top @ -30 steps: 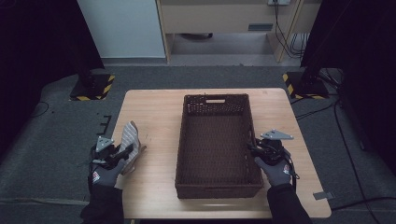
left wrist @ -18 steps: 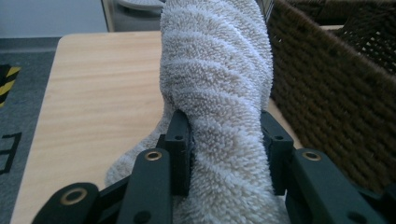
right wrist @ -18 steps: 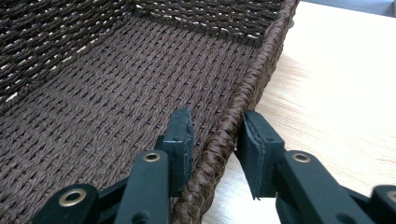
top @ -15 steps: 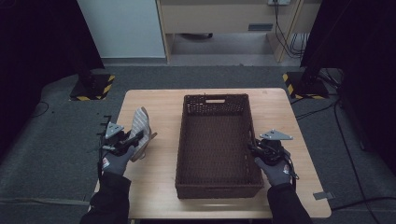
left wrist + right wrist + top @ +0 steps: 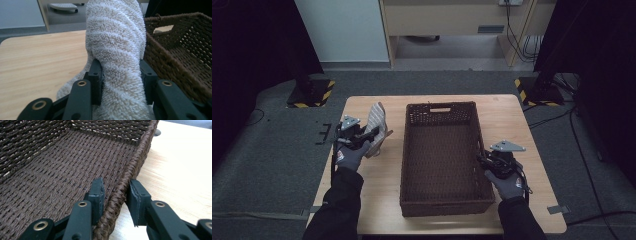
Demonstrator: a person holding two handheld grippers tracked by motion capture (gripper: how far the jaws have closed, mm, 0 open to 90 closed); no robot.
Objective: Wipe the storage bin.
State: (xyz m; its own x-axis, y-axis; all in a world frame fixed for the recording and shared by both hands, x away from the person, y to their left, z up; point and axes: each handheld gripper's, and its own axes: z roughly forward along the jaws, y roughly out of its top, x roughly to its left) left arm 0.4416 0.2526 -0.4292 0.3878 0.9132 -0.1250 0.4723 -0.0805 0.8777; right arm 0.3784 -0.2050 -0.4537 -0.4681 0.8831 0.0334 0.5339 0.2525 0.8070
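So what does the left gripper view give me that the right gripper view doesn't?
Left gripper view alone: the left claw clamped on a pale striped towel, which stands up between its jaws with the basket off to the right.
Right gripper view alone: the right claw straddling the basket rim, one jaw inside the wall, one outside; its jaws have just been closing on it, and the basket floor is bare.
Both share: the brown woven basket and the wooden table.

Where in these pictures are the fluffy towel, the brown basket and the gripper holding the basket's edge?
towel (image 5: 117, 42), left gripper view, its striped pile above the jaws
basket (image 5: 439, 205), high view, its near wall
right gripper (image 5: 116, 195), right gripper view, midway between the fingertips, at the rim
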